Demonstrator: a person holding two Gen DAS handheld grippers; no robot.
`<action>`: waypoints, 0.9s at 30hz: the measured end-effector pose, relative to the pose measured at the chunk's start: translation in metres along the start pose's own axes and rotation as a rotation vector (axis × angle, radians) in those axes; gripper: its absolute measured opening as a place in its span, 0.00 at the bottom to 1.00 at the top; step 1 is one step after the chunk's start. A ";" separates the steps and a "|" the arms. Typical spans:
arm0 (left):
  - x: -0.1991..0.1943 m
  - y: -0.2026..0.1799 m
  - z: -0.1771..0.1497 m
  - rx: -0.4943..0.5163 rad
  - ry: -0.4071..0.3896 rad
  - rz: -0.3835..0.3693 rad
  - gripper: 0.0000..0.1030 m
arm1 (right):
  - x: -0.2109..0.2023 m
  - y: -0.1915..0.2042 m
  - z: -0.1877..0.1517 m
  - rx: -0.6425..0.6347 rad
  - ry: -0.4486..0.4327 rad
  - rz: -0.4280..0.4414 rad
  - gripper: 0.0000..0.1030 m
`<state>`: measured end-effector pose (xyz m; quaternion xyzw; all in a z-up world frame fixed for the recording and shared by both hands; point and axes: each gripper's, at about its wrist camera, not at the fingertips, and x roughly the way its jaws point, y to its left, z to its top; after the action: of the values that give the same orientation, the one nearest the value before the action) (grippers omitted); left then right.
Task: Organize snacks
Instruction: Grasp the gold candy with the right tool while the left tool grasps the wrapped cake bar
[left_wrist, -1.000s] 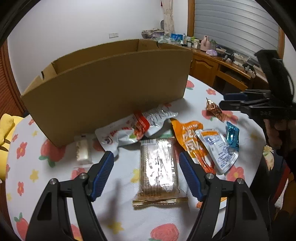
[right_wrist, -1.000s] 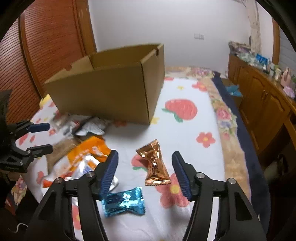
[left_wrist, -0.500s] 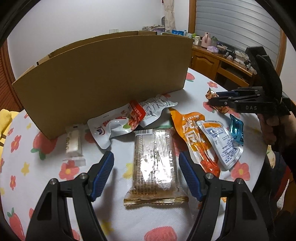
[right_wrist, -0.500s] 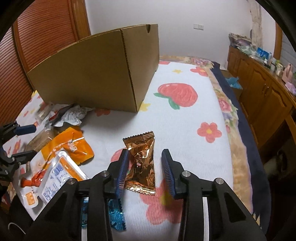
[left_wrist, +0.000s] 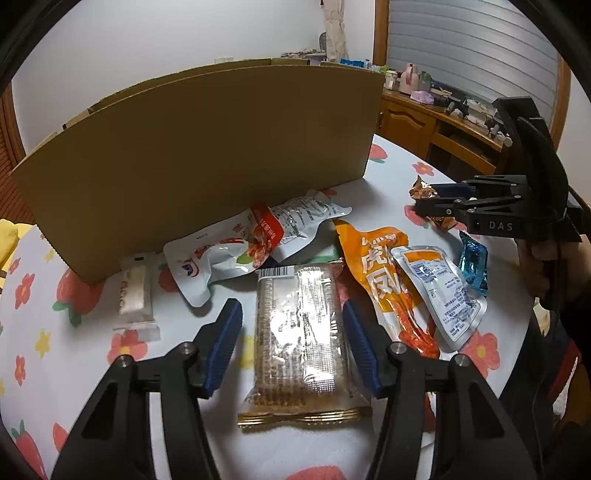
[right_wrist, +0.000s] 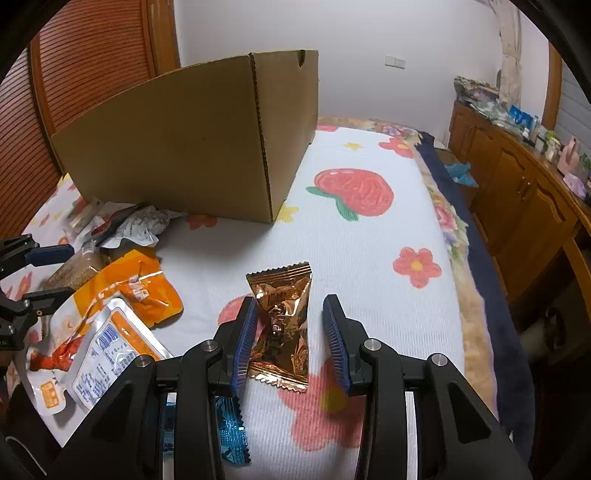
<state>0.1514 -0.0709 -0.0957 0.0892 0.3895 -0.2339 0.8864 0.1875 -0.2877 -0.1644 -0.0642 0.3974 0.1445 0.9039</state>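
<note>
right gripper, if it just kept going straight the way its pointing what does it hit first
The copper candy wrapper, already lying between the open fingers of the right gripper. Beyond it only bare strawberry-print cloth shows; the cardboard box sits off to the left.

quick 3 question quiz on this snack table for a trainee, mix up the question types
1. True or false: the copper packet lies between the right gripper's open fingers.
2. Which snack lies between the left gripper's fingers? A) blue candy B) clear cracker pack C) orange pouch
3. Fill in: the snacks lie on the cloth in front of a cardboard ____.

Key: 1 true; 2 B; 3 box
</note>
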 end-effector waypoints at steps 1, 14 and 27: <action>0.001 0.000 0.001 -0.001 0.005 0.005 0.55 | 0.000 0.000 0.000 0.001 0.000 0.002 0.35; -0.001 -0.001 -0.004 -0.005 0.007 -0.017 0.41 | 0.001 -0.001 -0.001 0.005 -0.003 0.001 0.35; -0.036 0.002 -0.012 -0.043 -0.066 -0.023 0.41 | 0.001 -0.001 -0.001 0.002 -0.003 -0.003 0.35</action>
<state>0.1240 -0.0525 -0.0778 0.0578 0.3661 -0.2385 0.8976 0.1881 -0.2888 -0.1655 -0.0635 0.3962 0.1428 0.9048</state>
